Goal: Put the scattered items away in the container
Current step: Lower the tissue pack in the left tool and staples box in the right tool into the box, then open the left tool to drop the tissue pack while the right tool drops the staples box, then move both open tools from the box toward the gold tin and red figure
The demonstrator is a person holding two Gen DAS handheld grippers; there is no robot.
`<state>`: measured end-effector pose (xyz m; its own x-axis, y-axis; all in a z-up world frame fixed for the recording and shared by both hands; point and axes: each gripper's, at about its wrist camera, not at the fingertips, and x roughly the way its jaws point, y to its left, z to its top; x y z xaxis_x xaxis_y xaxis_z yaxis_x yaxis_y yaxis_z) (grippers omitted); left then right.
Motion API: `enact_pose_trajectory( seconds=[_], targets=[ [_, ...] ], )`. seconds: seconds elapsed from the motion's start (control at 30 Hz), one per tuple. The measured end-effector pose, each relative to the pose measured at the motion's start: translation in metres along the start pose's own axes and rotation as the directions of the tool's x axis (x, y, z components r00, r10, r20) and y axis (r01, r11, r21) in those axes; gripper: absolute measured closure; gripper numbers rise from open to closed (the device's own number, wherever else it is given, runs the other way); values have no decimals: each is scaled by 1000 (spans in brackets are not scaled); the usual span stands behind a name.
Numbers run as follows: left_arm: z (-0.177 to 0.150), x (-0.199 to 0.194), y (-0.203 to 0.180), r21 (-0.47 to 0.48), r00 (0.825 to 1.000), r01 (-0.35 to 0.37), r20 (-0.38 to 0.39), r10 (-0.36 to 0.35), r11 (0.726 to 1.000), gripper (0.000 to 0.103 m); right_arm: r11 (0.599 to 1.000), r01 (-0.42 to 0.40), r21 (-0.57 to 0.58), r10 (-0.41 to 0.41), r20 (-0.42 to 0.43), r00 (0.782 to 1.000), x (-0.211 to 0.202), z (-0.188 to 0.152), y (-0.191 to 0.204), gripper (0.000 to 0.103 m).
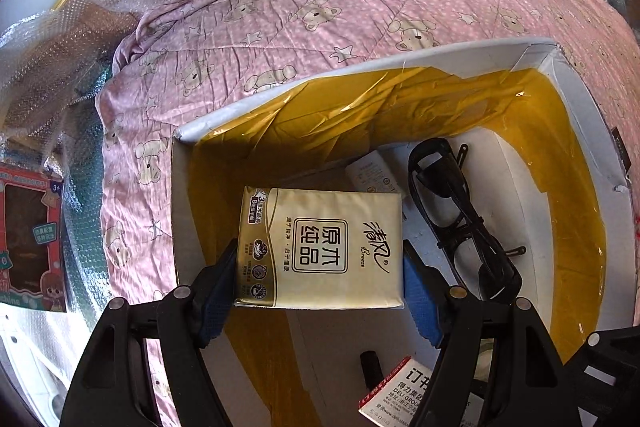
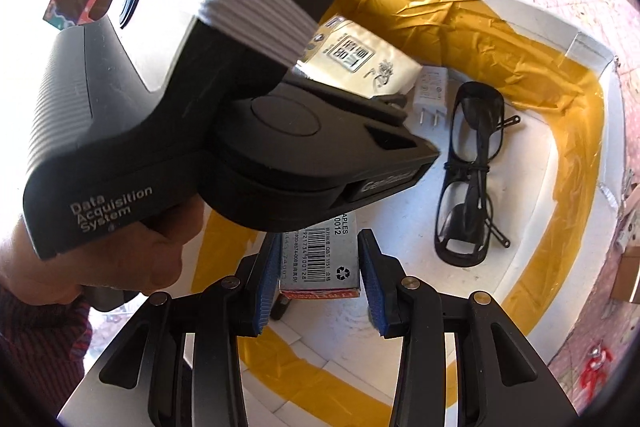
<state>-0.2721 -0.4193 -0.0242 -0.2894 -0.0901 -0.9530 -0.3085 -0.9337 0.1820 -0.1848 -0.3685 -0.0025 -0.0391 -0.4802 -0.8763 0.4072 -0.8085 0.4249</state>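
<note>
A white box (image 1: 400, 57) lined with yellow tape sits on a pink quilt. My left gripper (image 1: 319, 255) is shut on a beige tissue pack (image 1: 328, 219), held flat over the box's left part. Black glasses (image 1: 460, 211) and a white charger (image 1: 372, 175) lie inside. In the right wrist view my right gripper (image 2: 320, 239) has its blue pads against both sides of a staples box (image 2: 320, 263), low inside the box (image 2: 592, 51). The tissue pack (image 2: 360, 63), charger (image 2: 430, 91) and glasses (image 2: 472, 167) show beyond. The staples box (image 1: 396, 391) also shows at the bottom of the left wrist view.
The left gripper's body (image 2: 180, 107), held by a hand (image 2: 100, 259), fills the right wrist view's upper left. A small black cylinder (image 1: 370, 367) lies by the staples box. The pink bear quilt (image 1: 320, 27) surrounds the box. Bubble wrap (image 1: 52, 67) and a red toy box (image 1: 30, 239) lie left.
</note>
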Motion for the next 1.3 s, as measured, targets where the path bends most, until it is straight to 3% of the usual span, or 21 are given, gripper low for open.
enact_pose_trajectory(
  seconds=[0.13,0.17,0.2,0.3,0.6,0.77,0.9,1.13,1.3],
  targets=[
    [0,1,-1,3,1000,-14,-5,14,1000,28,1000,27,-11,-27,6,1000,0,1,-2,61],
    [0,1,-2,0,1000,-16,-7,16,1000,27,1000,25,-10,-25,6,1000,0,0,-3,55],
    [0,1,-2,-3,1000,-18,-10,18,1000,27,1000,18,-3,-18,9,1000,-2,-1,-4,49],
    [0,0,-4,-9,1000,-26,-15,26,1000,26,1000,-10,18,9,23,1000,-8,-6,-9,46],
    [-5,-11,-10,-26,999,-44,-18,44,999,23,992,-126,22,124,94,988,-47,-38,-19,45],
    [-15,-36,-5,-114,998,-28,45,33,993,23,982,-188,2,186,115,976,-66,-62,-24,45],
    [-34,-62,-3,-203,994,1,103,20,979,23,983,-185,-3,183,145,972,-70,-65,-42,45],
    [-70,-103,-42,-188,983,23,184,12,982,23,971,-228,-70,236,158,959,-98,-89,-48,45],
    [-90,-131,-60,-227,969,83,244,-26,970,23,951,-269,-149,299,240,924,-128,-117,-56,45]
  ],
)
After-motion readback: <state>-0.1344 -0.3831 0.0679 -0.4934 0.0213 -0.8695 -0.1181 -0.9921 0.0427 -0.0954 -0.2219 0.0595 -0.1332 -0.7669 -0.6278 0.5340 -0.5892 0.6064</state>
